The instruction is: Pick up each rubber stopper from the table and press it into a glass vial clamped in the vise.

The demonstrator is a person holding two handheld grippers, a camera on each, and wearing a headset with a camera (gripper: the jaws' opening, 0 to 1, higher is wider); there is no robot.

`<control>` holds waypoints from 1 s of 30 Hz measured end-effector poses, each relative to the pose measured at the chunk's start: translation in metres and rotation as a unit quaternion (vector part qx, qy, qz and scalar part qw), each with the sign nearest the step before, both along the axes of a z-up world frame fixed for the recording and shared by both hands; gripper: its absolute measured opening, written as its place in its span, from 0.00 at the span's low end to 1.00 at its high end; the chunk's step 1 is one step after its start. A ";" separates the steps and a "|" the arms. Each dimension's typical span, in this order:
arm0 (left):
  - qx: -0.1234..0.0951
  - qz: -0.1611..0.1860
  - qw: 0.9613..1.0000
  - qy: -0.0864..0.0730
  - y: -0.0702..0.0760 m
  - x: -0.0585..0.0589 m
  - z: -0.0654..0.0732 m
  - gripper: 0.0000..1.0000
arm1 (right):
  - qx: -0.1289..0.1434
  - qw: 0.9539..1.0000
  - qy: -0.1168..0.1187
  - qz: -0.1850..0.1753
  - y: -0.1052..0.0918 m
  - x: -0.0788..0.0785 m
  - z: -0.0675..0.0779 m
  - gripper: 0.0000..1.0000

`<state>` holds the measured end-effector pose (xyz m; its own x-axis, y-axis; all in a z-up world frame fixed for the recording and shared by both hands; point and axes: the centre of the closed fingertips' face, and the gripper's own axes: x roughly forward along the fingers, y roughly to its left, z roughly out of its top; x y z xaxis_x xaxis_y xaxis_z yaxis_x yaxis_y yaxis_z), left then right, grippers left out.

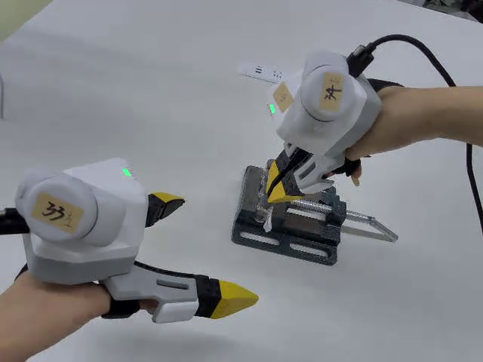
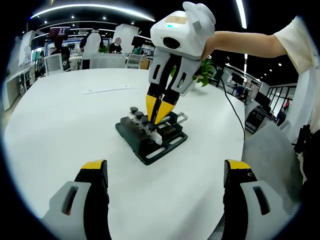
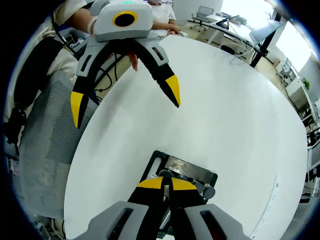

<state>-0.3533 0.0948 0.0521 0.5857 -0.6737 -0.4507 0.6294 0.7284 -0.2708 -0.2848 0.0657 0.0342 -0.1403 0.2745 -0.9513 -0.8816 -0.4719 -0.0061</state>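
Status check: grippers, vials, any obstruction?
Left gripper open, clear of vise. Right gripper shut, tips down at vials; several already stoppered. Nothing blocking.

Open-plan office, desks (image 3: 230, 25), mesh chair (image 3: 45, 145), ceiling light strips (image 2: 90, 7), potted plant (image 2: 209, 70)

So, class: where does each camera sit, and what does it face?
Head view: on the headset, looking down at the vise, left gripper, right gripper, forearms.
Left gripper view: faces the vise and right gripper; own fingers apart.
Right gripper view: above the vise, facing the left gripper; own fingers closed.
Shared by all: the vise.
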 end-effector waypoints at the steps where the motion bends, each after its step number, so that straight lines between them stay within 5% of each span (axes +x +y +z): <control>1: 0.000 0.000 1.000 0.000 0.000 0.000 0.000 0.96 | 0.000 1.000 0.000 -0.001 0.000 0.000 0.000 0.00; 9: -0.001 -0.002 1.000 0.003 -0.002 -0.001 -0.002 0.96 | -0.011 1.000 0.001 -0.011 0.001 0.000 -0.001 0.00; 20: -0.003 -0.004 1.000 0.009 -0.003 0.001 -0.008 0.95 | -0.041 0.997 0.044 -0.044 0.001 0.001 -0.002 0.00; 25: -0.005 0.000 1.000 0.013 -0.001 0.004 -0.011 0.95 | -0.061 0.998 0.026 -0.015 -0.002 -0.003 -0.001 0.00; 30: -0.006 0.000 1.000 0.018 0.001 0.006 -0.013 0.95 | -0.078 0.996 0.029 -0.025 -0.001 -0.004 -0.002 0.00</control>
<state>-0.3469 0.0961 0.0387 0.5700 -0.6792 -0.4623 0.6188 0.7251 -0.3023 -0.2886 0.0648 0.0324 -0.1869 0.1320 -0.9735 -0.9009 -0.4181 0.1163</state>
